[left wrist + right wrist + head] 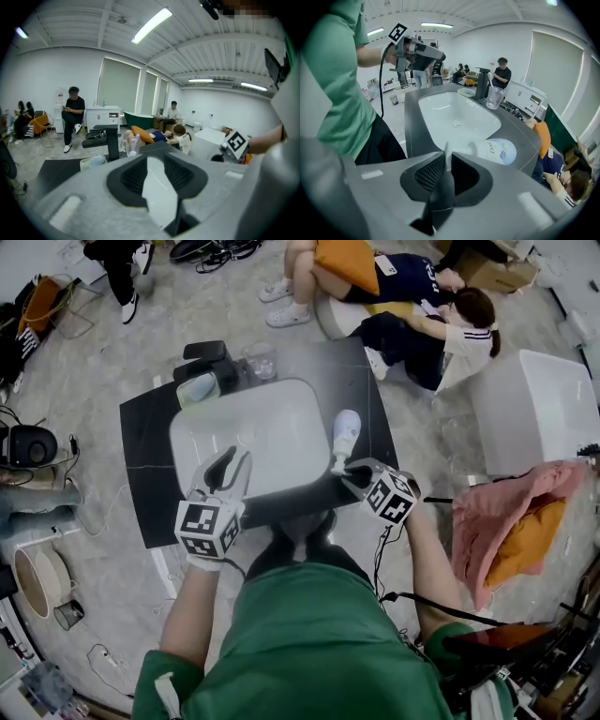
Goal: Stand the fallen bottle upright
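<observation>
Bottle (345, 433) lying flat, pump pinched in right hand-held gripper (347, 469)

I see one bottle (345, 431), one sink (281, 423), one black tap (210, 360), one glass (261, 360), and two grippers: left gripper (230, 461), right gripper (351, 471).

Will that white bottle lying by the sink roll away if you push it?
Probably: the Dove bottle looks round and lies on its side at the rim of the sink, so it might roll in. Its smooth plastic is likely slippery. The right gripper seems shut on its thin pump, which may twist.
</observation>
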The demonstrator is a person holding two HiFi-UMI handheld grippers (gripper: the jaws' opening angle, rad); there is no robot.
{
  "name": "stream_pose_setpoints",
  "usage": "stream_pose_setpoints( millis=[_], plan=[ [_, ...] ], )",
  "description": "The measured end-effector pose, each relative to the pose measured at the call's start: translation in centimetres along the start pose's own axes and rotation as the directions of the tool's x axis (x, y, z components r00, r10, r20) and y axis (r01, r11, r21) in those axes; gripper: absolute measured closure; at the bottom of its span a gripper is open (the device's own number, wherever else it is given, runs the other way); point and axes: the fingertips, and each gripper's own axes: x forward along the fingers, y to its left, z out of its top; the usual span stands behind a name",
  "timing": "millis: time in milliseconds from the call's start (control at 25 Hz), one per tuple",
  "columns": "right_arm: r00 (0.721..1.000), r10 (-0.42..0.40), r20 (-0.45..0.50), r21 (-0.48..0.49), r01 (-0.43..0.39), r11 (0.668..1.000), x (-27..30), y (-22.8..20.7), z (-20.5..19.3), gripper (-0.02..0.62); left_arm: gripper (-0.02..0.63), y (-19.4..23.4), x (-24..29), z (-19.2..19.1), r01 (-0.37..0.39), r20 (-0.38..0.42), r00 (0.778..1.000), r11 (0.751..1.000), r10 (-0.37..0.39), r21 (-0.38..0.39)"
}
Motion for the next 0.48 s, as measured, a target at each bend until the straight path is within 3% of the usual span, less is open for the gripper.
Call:
stream_pose_setpoints(
  millis=[280,480],
  plan=[
    [0.994,0.000,0.112,0.131,-0.015,0.991,-1.9,-0.7,2.8,0.546,0.502,0.2,0.0,1.4,-0.001,0.028,1.000,1.000,0.001,-0.009],
    [0.962,-0.031,0.272,0.371,-0.075,0.925,-3.8,-2.2,4.8,0.546,0.503,0.2,-0.6,2.1,-0.006,0.038,0.999,1.000,0.006,-0.014]
  ],
)
